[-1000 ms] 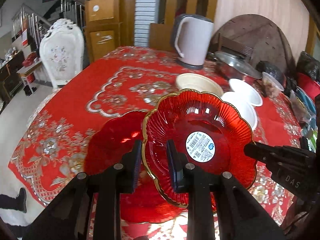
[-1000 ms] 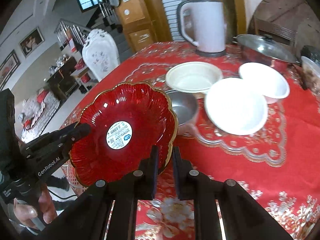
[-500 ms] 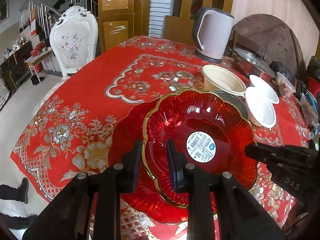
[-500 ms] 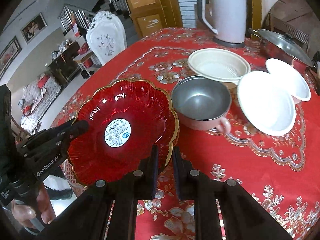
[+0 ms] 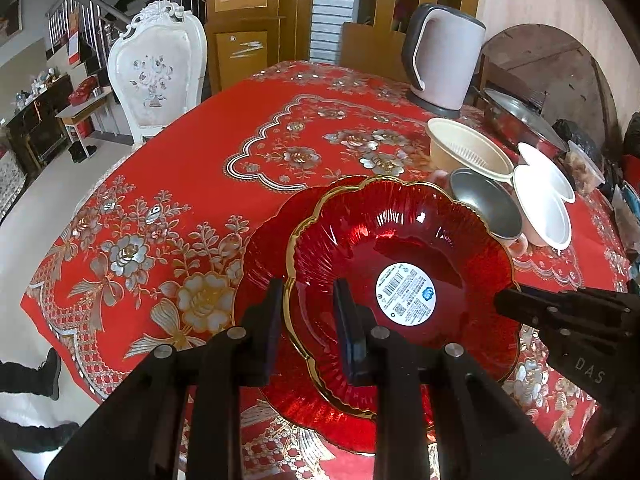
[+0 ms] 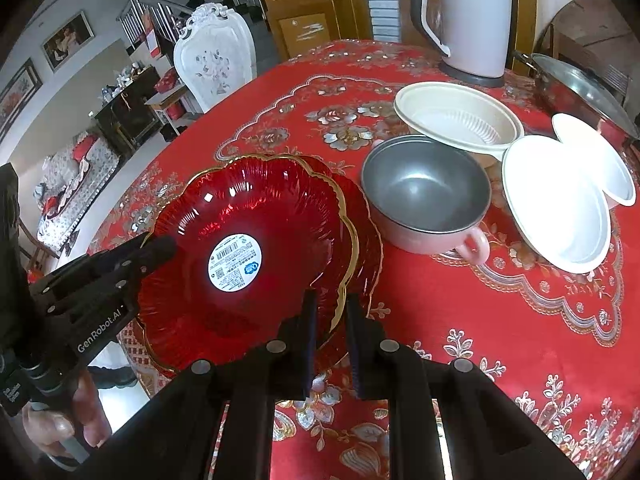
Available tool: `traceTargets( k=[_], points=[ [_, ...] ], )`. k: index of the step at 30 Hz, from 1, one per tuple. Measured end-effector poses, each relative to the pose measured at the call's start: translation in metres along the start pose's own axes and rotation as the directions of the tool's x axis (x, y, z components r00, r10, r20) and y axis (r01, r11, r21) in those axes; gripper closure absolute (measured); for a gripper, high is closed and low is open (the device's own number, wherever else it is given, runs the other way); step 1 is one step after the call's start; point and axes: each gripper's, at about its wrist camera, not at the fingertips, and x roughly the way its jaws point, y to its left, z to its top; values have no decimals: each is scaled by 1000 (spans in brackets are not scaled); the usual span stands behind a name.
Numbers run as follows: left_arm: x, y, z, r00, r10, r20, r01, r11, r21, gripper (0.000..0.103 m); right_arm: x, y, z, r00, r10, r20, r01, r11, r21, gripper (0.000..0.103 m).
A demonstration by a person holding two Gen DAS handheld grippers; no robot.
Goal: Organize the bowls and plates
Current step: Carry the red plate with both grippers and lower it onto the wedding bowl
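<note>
Right now your left gripper [image 5: 310, 320] and right gripper [image 6: 330, 332] both pinch the top red plate's [image 5: 400, 264] rim, directly over the second red plate [image 5: 264, 248] on the tablecloth [image 5: 192, 168]; lower straight down.

The red plate [image 5: 404, 240] looks glossy, ribbed glass or plastic; the grey bowl [image 6: 426, 188] is matt metal inside
</note>
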Motion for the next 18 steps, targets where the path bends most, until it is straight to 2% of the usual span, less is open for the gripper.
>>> traceTargets(
  k=[18],
  points=[
    [21, -2, -6, 998, 55, -16, -55, 998, 13, 81, 12, 10, 0, 998, -50, -30, 48, 998, -46, 84]
  ],
)
